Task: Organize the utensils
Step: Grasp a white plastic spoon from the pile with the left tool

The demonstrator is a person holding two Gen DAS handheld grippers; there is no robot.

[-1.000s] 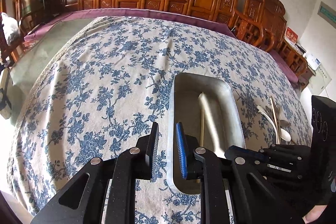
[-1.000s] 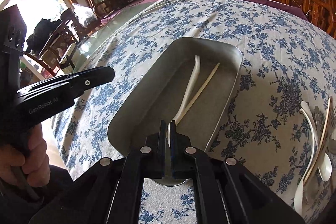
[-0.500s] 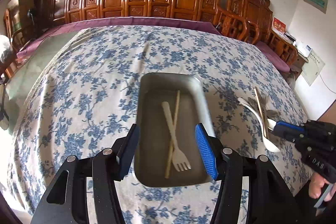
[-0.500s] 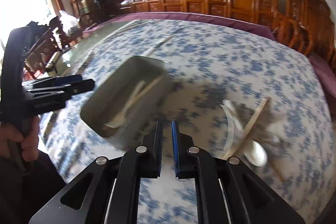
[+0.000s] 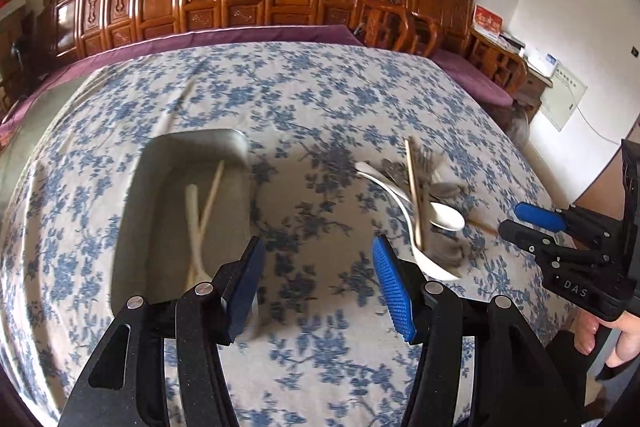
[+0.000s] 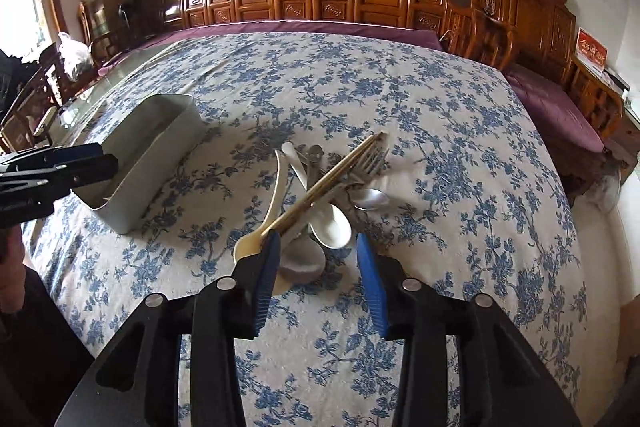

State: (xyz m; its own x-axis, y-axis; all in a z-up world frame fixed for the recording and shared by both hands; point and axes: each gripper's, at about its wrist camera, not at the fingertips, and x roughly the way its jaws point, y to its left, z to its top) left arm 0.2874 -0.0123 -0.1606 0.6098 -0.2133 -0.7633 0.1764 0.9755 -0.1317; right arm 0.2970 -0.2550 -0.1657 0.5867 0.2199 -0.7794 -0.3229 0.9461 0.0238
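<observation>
Just beyond the right gripper (image 6: 316, 259), whose fingers have just been opening and are spread empty, the light, stiff chopsticks (image 6: 332, 179) are best pinched mid-shaft.

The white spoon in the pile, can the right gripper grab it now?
Probably yes. The right gripper is open and empty just in front of the white spoon, with nothing between them. The chopsticks cross the pile beside it, so they might get nudged.

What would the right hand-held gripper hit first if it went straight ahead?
Probably the pile of utensils: its open right hand-held gripper, jaws just opened and empty, points at the white spoons' bowls nearest it. Depth is unclear; the tablecloth could come first.
</observation>
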